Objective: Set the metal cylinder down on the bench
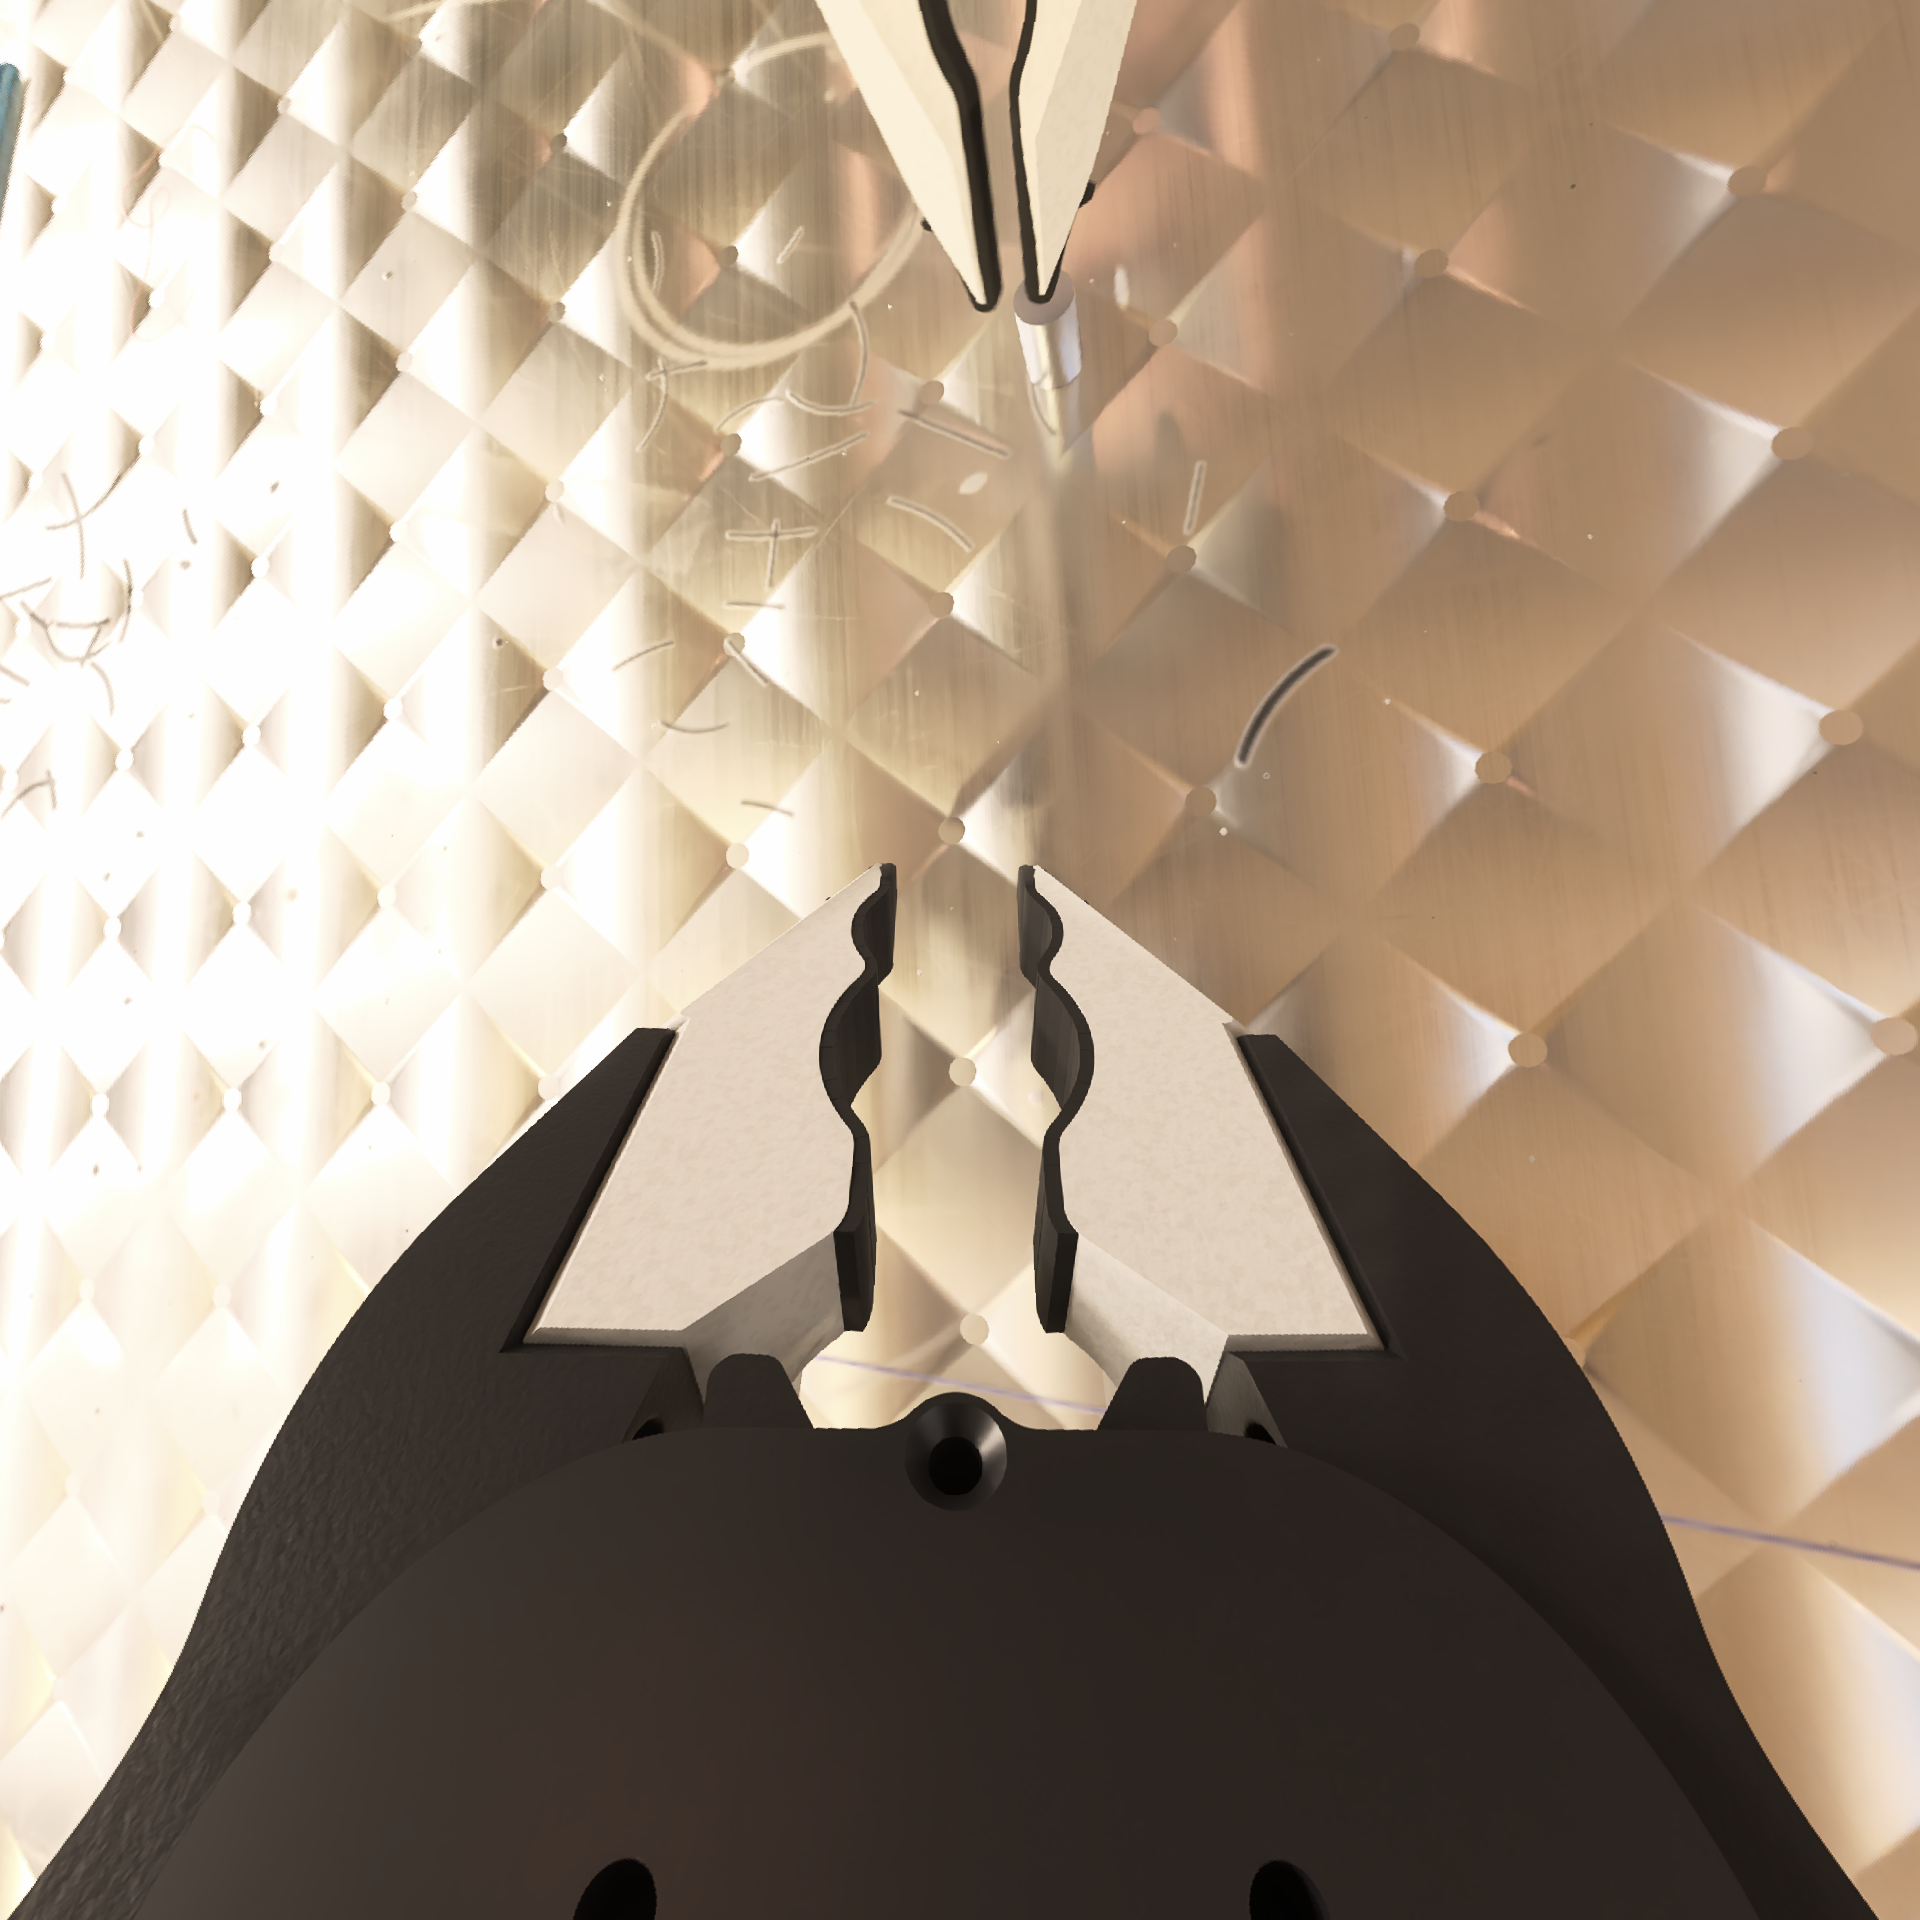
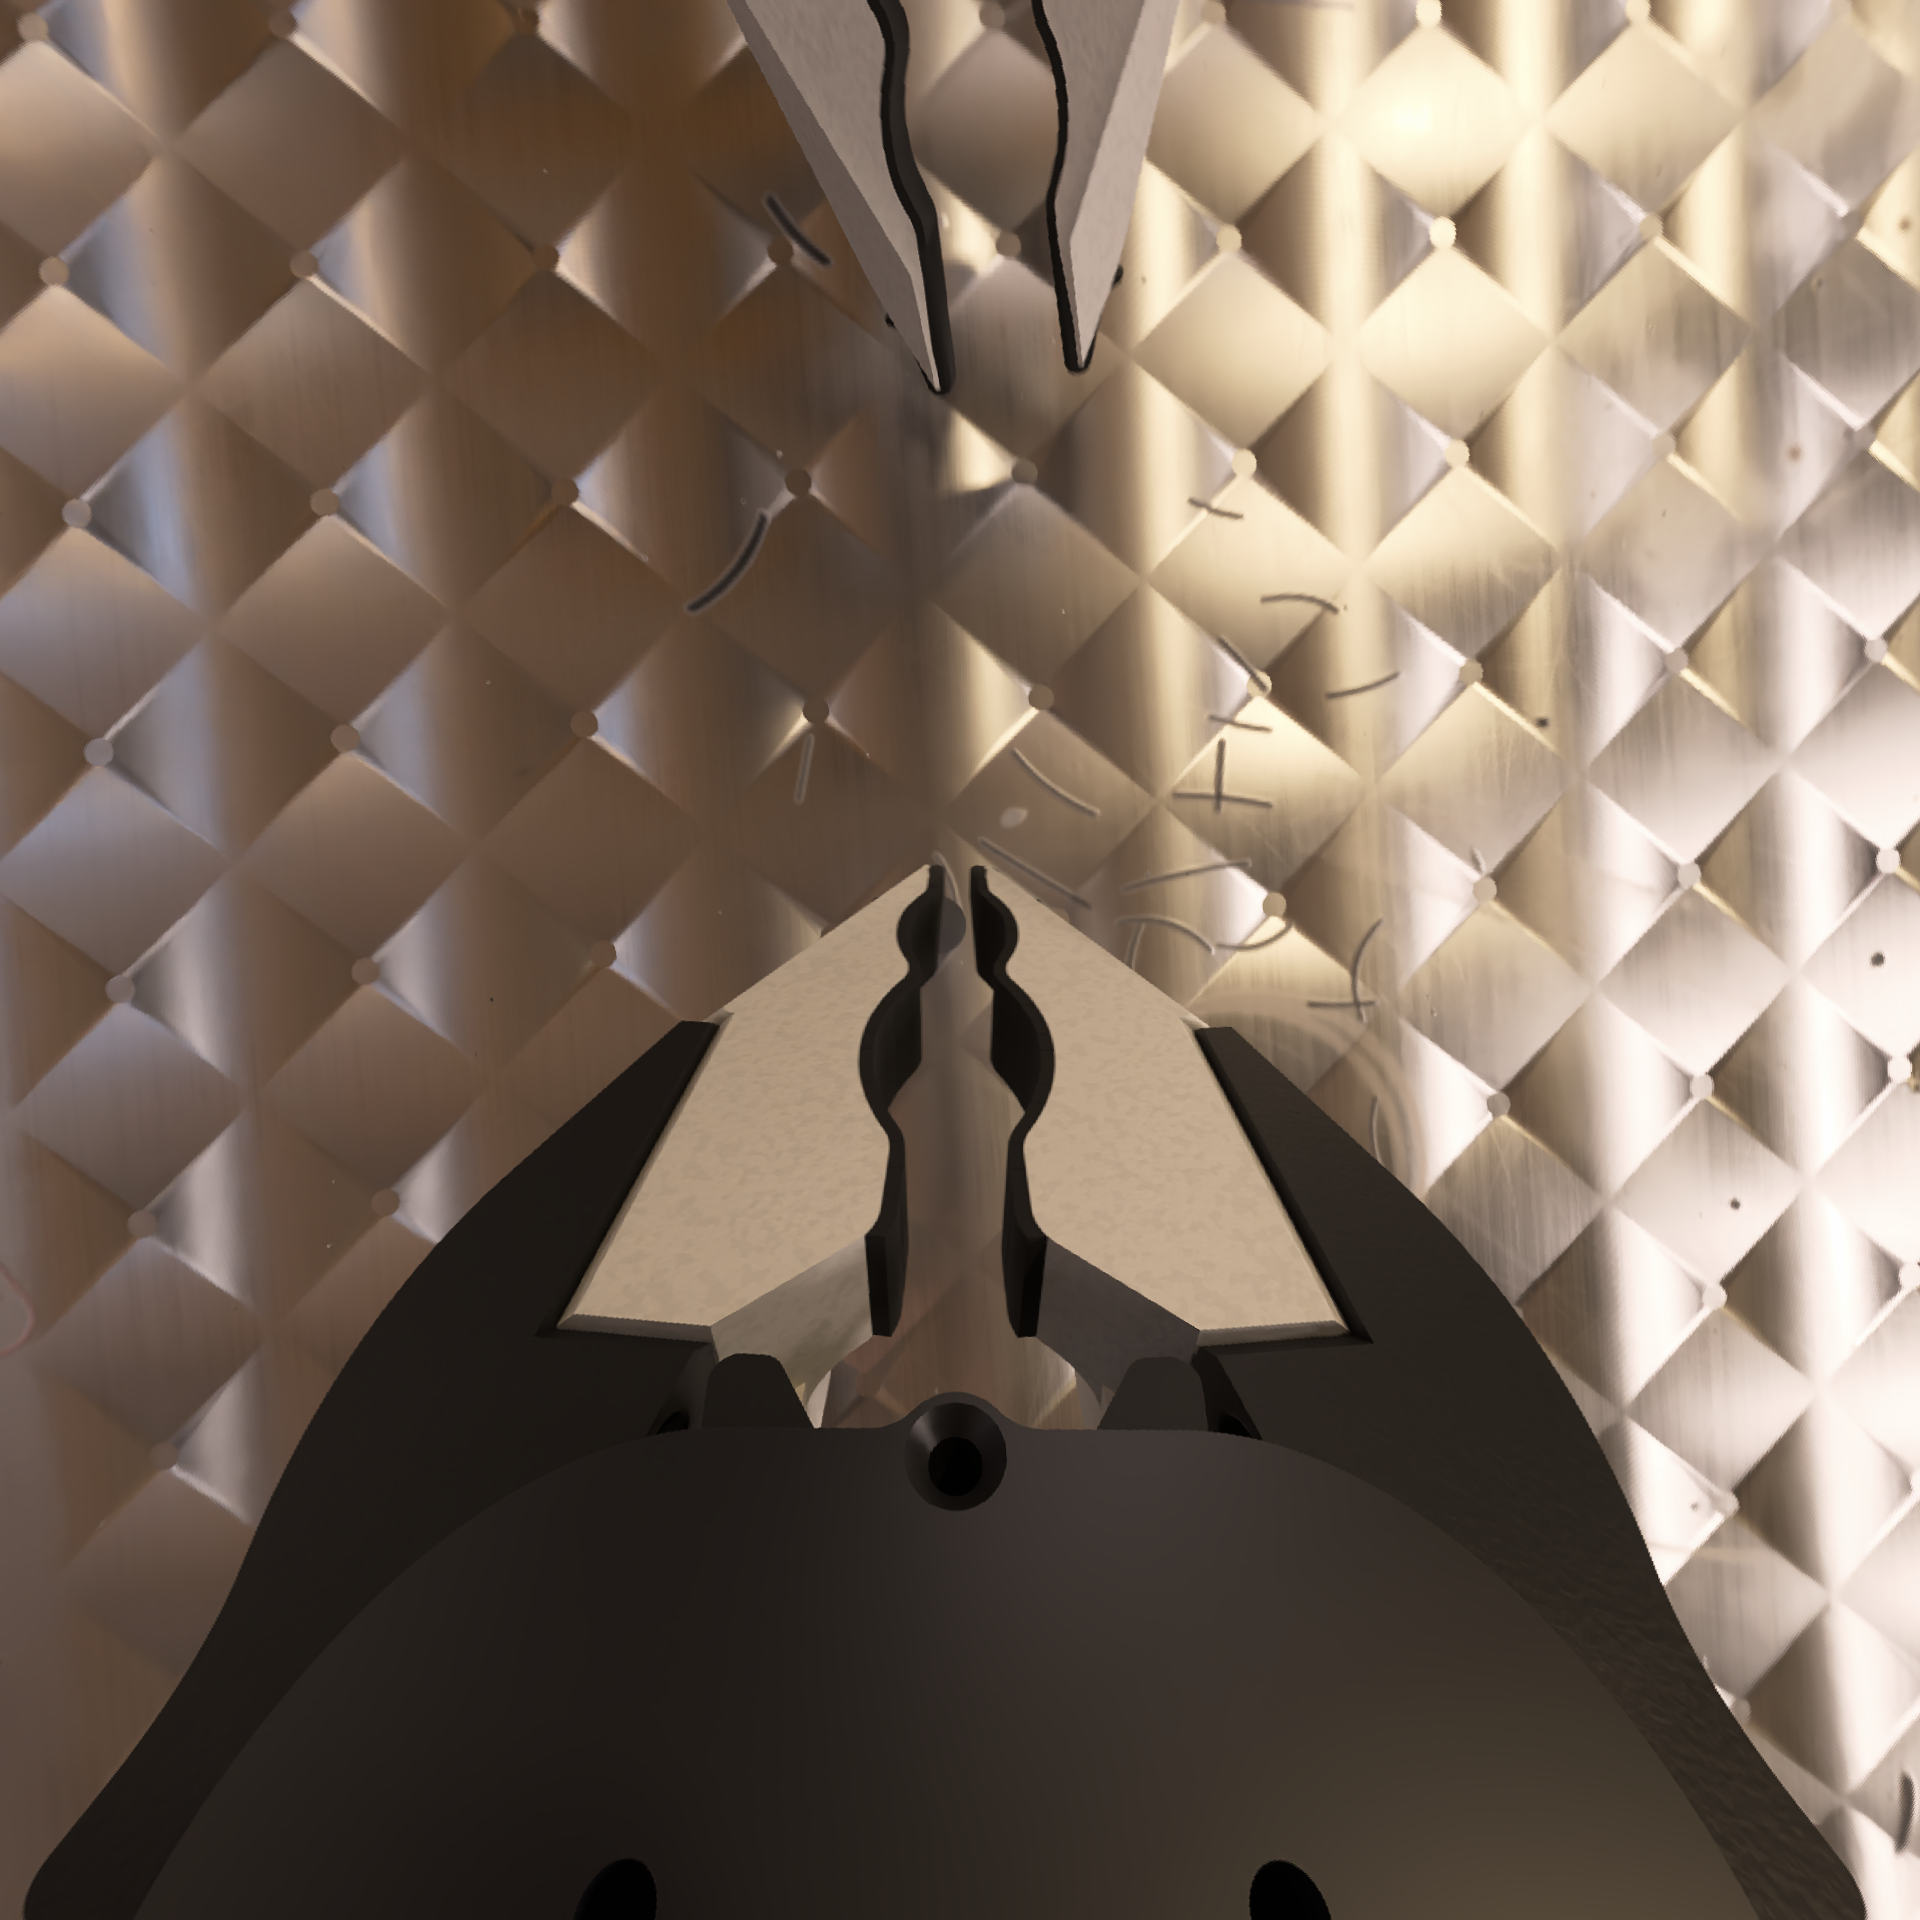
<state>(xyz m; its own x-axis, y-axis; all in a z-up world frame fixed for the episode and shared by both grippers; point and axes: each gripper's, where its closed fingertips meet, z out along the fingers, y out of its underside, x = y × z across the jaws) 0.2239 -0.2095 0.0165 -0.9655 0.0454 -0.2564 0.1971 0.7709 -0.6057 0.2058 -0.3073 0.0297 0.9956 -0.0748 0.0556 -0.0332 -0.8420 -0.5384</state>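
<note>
The metal cylinder (image 1: pixel 1045 348) is small and silvery with a pale top. It stands upright, its lower end at or just above the quilted metal bench (image 1: pixel 1455 727). My right gripper (image 1: pixel 1010 291) points down from the top of the left wrist view, nearly closed, its tips at the cylinder's top. In the right wrist view my right gripper (image 2: pixel 951 878) shows a narrow gap, with a sliver of the cylinder (image 2: pixel 940 914) against one finger. My left gripper (image 1: pixel 956 873) is open and empty, well short of the cylinder. It also shows at the top of the right wrist view (image 2: pixel 1010 374).
The bench (image 2: pixel 416 623) fills both views, with a diamond pattern and small round studs. It carries fine scratches, a ring-shaped mark (image 1: pixel 748 260) and a dark curved mark (image 1: pixel 1283 707). A teal strip (image 1: pixel 8 114) shows at the far left edge.
</note>
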